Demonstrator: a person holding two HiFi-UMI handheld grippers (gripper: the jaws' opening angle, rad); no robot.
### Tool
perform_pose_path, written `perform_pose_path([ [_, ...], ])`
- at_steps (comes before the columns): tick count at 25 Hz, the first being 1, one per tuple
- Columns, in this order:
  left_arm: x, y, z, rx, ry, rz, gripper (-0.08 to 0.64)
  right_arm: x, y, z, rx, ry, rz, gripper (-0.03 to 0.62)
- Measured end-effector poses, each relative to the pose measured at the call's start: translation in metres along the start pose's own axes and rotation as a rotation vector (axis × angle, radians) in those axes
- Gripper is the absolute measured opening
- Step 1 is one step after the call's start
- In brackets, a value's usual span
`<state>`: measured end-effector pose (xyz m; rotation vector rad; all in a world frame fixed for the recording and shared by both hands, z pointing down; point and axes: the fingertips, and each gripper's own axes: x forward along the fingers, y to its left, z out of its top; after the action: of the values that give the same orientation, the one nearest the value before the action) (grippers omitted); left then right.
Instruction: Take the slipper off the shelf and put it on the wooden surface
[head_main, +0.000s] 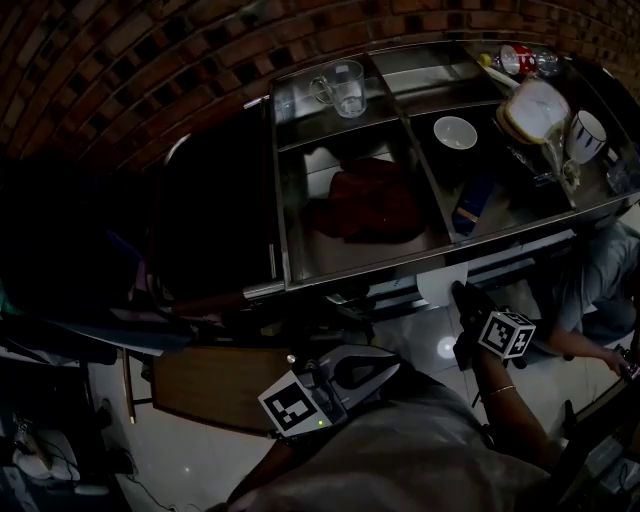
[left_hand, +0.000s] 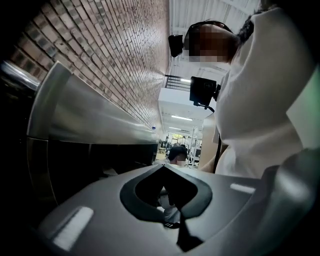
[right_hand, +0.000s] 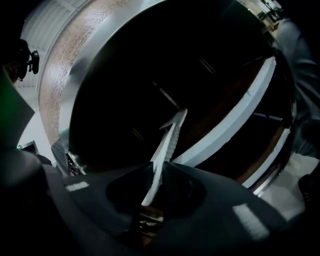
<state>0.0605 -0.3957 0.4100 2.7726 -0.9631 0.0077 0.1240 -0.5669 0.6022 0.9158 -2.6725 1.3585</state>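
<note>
In the right gripper view a thin white slipper (right_hand: 169, 145) shows edge-on, its ridged sole running up from between the jaws. My right gripper (right_hand: 157, 169) is shut on it. In the head view the slipper (head_main: 438, 284) is a pale patch just below the front rail of the metal shelf (head_main: 330, 272), with my right gripper (head_main: 463, 298) behind it. A wooden surface (head_main: 210, 385) lies low at the left, over the floor. My left gripper (head_main: 392, 369) hangs to the right of that wood, near my body, its jaws together and empty. In its own view the left gripper (left_hand: 163, 166) points along the shelf's side.
The shelf holds a glass mug (head_main: 340, 88), a white bowl (head_main: 455, 132), a dark red cloth (head_main: 365, 202), a blue pack (head_main: 470, 212) and a white cup (head_main: 586, 134). A brick wall (head_main: 150, 70) stands behind. Another person's arm (head_main: 590, 345) is at right.
</note>
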Motion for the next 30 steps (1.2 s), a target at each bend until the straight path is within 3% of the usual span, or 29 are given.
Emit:
perform_pose_path([
  [5, -0.014, -0.002, 0.004, 0.015, -0.02, 0.013, 0.0, -0.011, 0.028, 0.008, -0.113, -0.047, 0.036, 0.032],
  [12, -0.056, -0.022, 0.004, 0.019, -0.039, -0.013, 0.0, -0.053, 0.084, -0.009, -0.1, -0.115, 0.046, 0.032],
  [19, -0.129, -0.066, 0.004, 0.027, -0.086, -0.076, 0.0, -0.111, 0.145, -0.071, -0.11, -0.149, -0.048, 0.032],
  [27, -0.222, -0.116, -0.019, 0.021, -0.085, -0.168, 0.0, -0.188, 0.222, -0.183, -0.146, -0.194, -0.141, 0.032],
  [30, -0.246, -0.13, -0.022, 0.041, -0.092, -0.155, 0.0, -0.232, 0.247, -0.2, -0.158, -0.253, -0.176, 0.032],
])
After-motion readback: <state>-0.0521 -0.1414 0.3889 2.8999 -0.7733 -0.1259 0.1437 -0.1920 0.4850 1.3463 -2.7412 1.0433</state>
